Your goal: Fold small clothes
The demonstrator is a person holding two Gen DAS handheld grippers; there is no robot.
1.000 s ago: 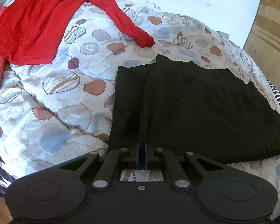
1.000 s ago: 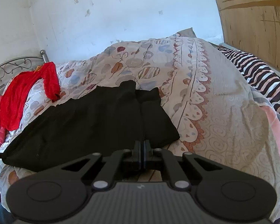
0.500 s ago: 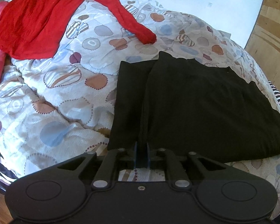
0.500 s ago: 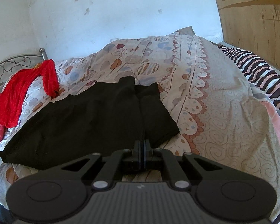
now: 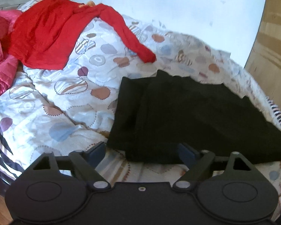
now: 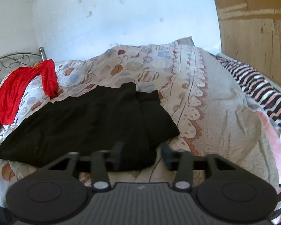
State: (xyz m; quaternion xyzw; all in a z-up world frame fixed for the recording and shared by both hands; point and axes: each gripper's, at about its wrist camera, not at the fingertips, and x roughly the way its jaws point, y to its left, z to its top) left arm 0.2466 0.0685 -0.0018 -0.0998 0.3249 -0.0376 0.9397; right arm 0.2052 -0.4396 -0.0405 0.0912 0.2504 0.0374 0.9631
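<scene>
Now released: left gripper (image 5: 141, 151) and right gripper (image 6: 142, 152) both spread apart, no longer pinching black garment (image 5: 187, 116) at lower centre; fold apparently laid, ready for next.

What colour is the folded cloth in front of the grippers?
Black. The folded garment looks plain black, clearest in the left wrist view.

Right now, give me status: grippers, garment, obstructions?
Left gripper open, right gripper open. Black garment folded, flat on quilt, unheld. Red garment lies apart, beyond it.
</scene>
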